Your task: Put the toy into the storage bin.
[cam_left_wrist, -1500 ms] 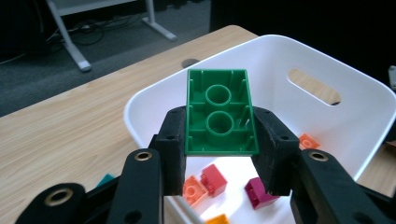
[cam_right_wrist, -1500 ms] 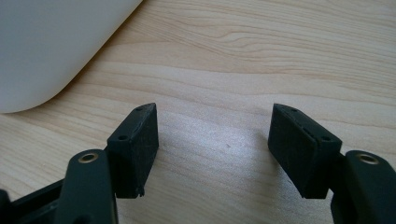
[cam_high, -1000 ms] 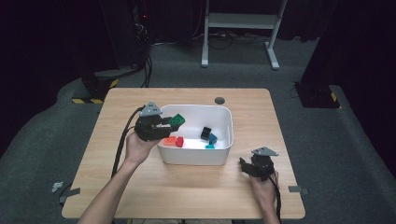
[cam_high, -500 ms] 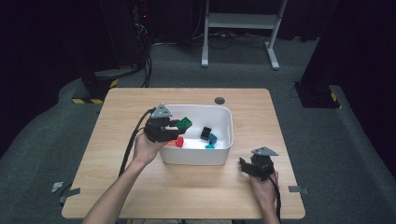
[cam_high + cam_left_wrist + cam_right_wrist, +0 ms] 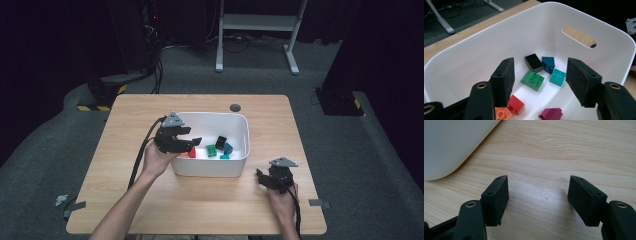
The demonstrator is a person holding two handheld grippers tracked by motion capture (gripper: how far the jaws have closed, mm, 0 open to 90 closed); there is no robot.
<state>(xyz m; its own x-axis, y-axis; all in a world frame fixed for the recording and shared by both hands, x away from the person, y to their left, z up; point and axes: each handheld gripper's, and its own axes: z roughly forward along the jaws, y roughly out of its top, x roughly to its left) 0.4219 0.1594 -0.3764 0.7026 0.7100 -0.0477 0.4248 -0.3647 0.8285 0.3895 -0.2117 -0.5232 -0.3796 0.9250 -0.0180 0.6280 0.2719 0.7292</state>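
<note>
A white bin (image 5: 243, 126) stands mid-table and holds several toy bricks. My left gripper (image 5: 194, 142) hangs over its left side. Its jaws have just been opening and stand apart with nothing between them. In the left gripper view the left gripper (image 5: 540, 72) looks down on a green brick (image 5: 533, 80), a black brick (image 5: 534, 62), a dark blue brick (image 5: 548, 62), a teal brick (image 5: 557, 77), a red brick (image 5: 516, 105), an orange brick (image 5: 502, 114) and a magenta brick (image 5: 550, 115). My right gripper (image 5: 262, 177) rests open on bare wood (image 5: 537, 187) by the bin's front right corner (image 5: 449, 145).
A dark round grommet (image 5: 235, 107) sits in the tabletop behind the bin. Cables trail from both grippers toward the front edge. Beyond the table are a white desk frame (image 5: 255, 22) and floor cables (image 5: 155, 65). The bin wall has a handle slot (image 5: 579, 39).
The left gripper carried a green brick rightward over the bin, then opened; the green brick now lies on the bin floor. The right gripper has stayed put.
</note>
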